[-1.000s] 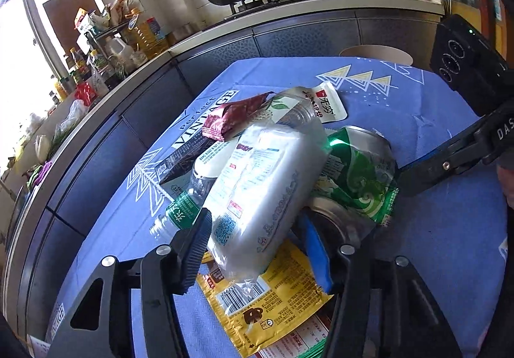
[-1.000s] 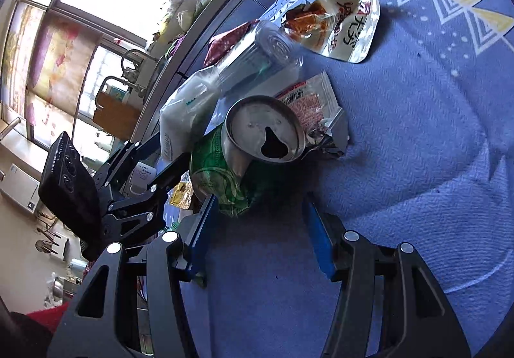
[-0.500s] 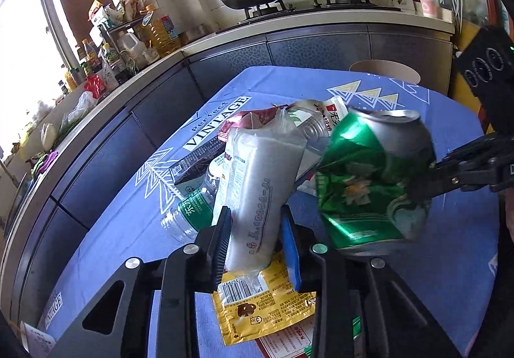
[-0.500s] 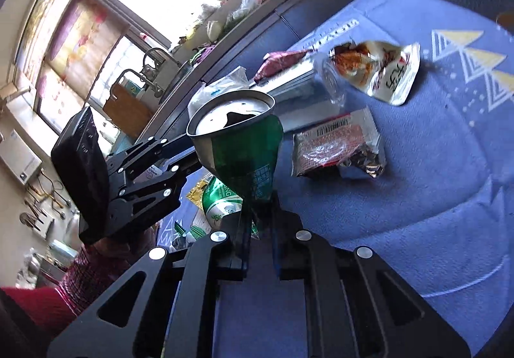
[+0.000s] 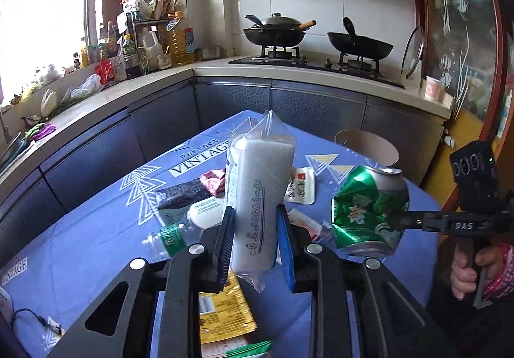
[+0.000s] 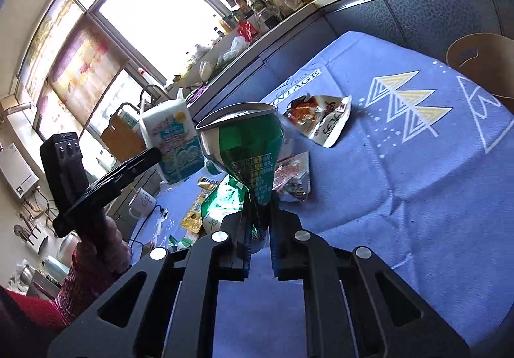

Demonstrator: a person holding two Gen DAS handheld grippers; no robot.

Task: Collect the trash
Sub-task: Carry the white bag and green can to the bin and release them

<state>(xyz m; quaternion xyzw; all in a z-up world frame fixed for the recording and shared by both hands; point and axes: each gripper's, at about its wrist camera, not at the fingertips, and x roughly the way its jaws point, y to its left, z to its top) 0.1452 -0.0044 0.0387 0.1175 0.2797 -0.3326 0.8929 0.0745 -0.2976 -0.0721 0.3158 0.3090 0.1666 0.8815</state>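
While lifted off the table (image 5: 96,229), left gripper (image 5: 253,239) has just closed, pads clamping tissue pack (image 5: 260,194) upright between them | right wrist: right gripper (image 6: 260,236) has just closed, pinching crushed can (image 6: 247,155) by its lower end, above table.

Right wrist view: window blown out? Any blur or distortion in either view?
Right wrist: window blown out, green can sharp, heavy fisheye tilt. Left wrist: window also clipped, counter edge bowed, plastic packet sharp, clear bottle slightly smeared.

Crushed green can (image 6: 247,158) and white plastic-wrapped pack (image 5: 257,194) upright, lifted above littered wrappers (image 6: 321,123)
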